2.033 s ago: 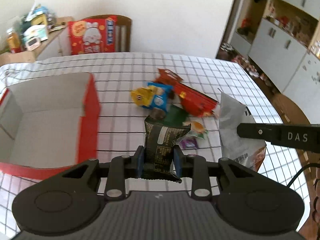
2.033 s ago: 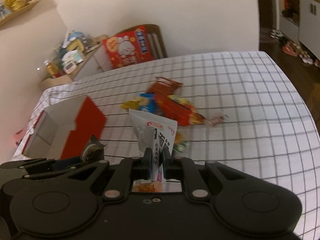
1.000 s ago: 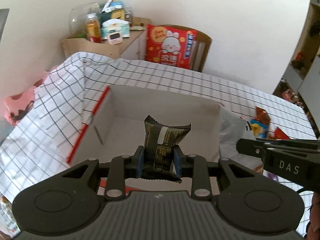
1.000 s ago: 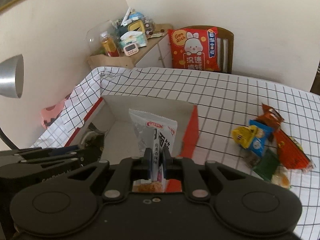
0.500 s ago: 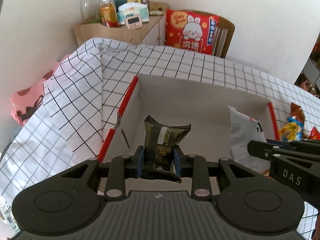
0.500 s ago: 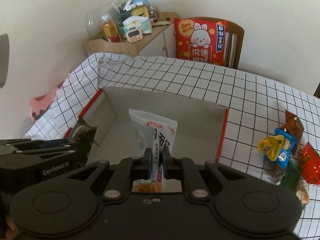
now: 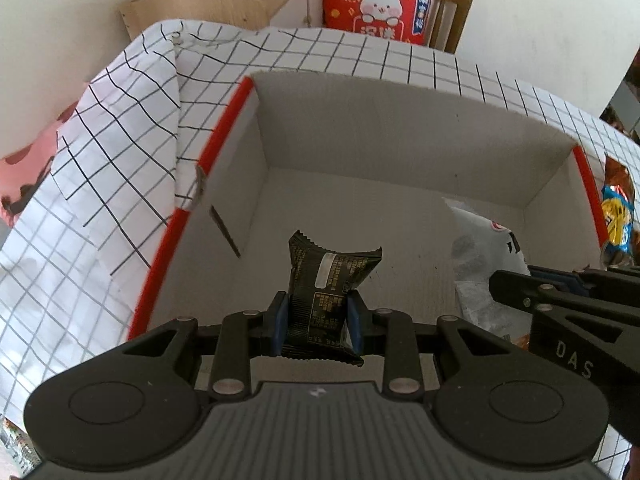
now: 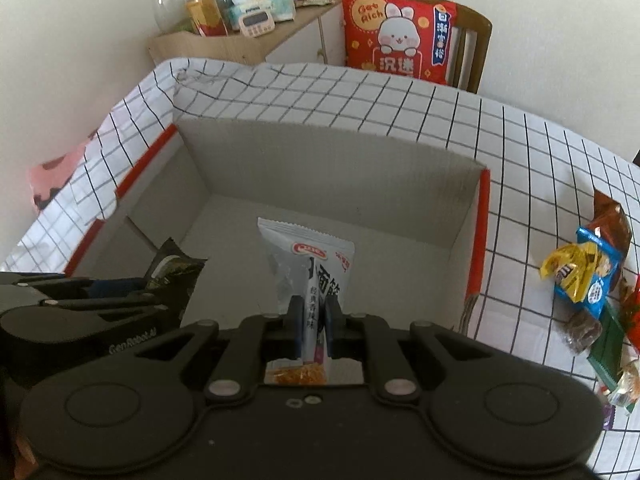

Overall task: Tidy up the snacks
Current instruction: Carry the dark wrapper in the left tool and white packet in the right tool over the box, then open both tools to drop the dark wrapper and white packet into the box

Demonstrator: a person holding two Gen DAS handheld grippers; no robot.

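Both tongs have dropped lower over the open red-edged cardboard box [image 7: 400,120]. The left tongs [image 7: 318,314] stay clamped on the black foil snack packet [image 7: 328,280], the right tongs [image 8: 308,318] on the white noodle-snack pouch [image 8: 306,264], beside each other above its floor.
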